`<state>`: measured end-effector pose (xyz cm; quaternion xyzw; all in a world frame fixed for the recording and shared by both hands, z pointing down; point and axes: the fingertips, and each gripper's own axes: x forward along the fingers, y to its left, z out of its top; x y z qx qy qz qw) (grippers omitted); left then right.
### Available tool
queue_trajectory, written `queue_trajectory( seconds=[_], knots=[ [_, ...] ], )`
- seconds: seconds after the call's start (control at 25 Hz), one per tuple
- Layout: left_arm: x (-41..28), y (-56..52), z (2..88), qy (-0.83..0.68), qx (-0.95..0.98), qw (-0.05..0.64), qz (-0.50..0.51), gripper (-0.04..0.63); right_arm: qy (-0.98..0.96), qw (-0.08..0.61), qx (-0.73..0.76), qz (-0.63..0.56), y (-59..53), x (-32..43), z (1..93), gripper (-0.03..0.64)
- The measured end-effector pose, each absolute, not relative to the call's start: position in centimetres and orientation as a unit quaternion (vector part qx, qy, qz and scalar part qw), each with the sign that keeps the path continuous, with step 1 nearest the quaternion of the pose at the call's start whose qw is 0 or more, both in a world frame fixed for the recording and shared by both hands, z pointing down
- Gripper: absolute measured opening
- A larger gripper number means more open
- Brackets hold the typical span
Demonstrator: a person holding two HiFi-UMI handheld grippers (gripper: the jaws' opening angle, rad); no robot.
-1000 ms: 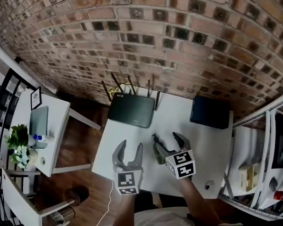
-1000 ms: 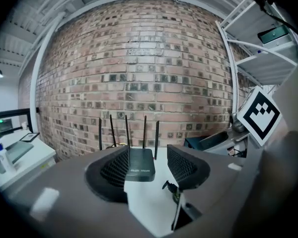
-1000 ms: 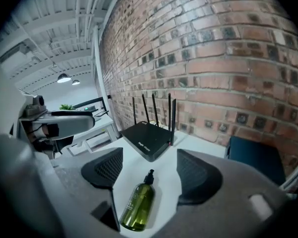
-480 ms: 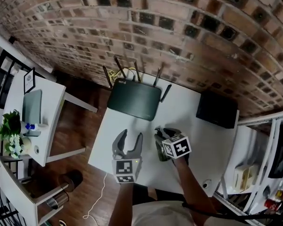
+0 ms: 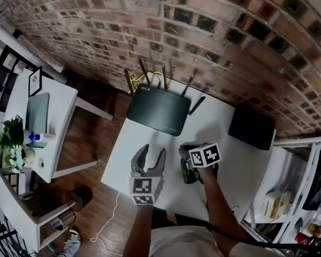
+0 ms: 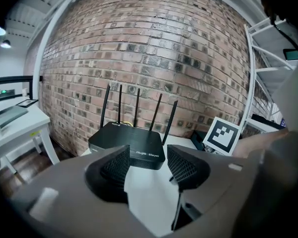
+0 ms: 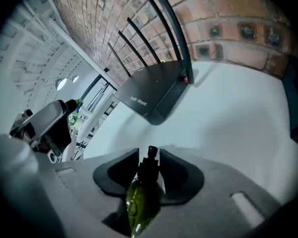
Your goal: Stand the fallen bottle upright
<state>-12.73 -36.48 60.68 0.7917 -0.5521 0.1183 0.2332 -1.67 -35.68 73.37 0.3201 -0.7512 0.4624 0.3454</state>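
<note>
A small green bottle (image 7: pixel 140 202) with a black pump cap lies along my right gripper's (image 7: pixel 149 158) jaws, cap pointing away. The jaws have just been closing, and they now press on the bottle's neck from both sides. In the head view the bottle (image 5: pixel 188 174) shows as a dark shape on the white table (image 5: pixel 129 143), partly under the right gripper (image 5: pixel 189 157) and its marker cube. My left gripper (image 5: pixel 152 153) hovers a little to the bottle's left. It is open, with only bare tabletop between its fingers (image 6: pixel 115 165).
A black router (image 5: pixel 158 111) with several antennas sits at the table's back, against the brick wall. A black box (image 5: pixel 251 127) stands at the back right. A white side table (image 5: pixel 48 127) with a plant is to the left, and shelving is to the right.
My right gripper has come down over the bottle and its jaws have closed from wide open onto it. The left gripper has sunk a little, still open.
</note>
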Motion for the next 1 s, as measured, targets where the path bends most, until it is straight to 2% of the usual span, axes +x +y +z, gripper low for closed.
queue_trajectory(
  seconds=[0.4, 0.76, 1.0],
  knots=[
    [-13.2, -36.3, 58.3, -0.551, 0.794, 0.234, 0.104, 0.259, -0.788, 0.325, 0.295, 0.431, -34.7, -1.5, 69.6, 0.110],
    [-12.0, -35.0, 54.9, -0.538, 0.811, 0.212, 0.089, 0.259, -0.836, 0.304, 0.332, 0.313, -32.6, -0.2, 62.6, 0.109],
    [-10.8, -33.3, 52.9, -0.529, 0.824, 0.185, 0.083, 0.259, -0.850, 0.305, 0.356, 0.241, -28.1, 0.9, 61.1, 0.109]
  ],
)
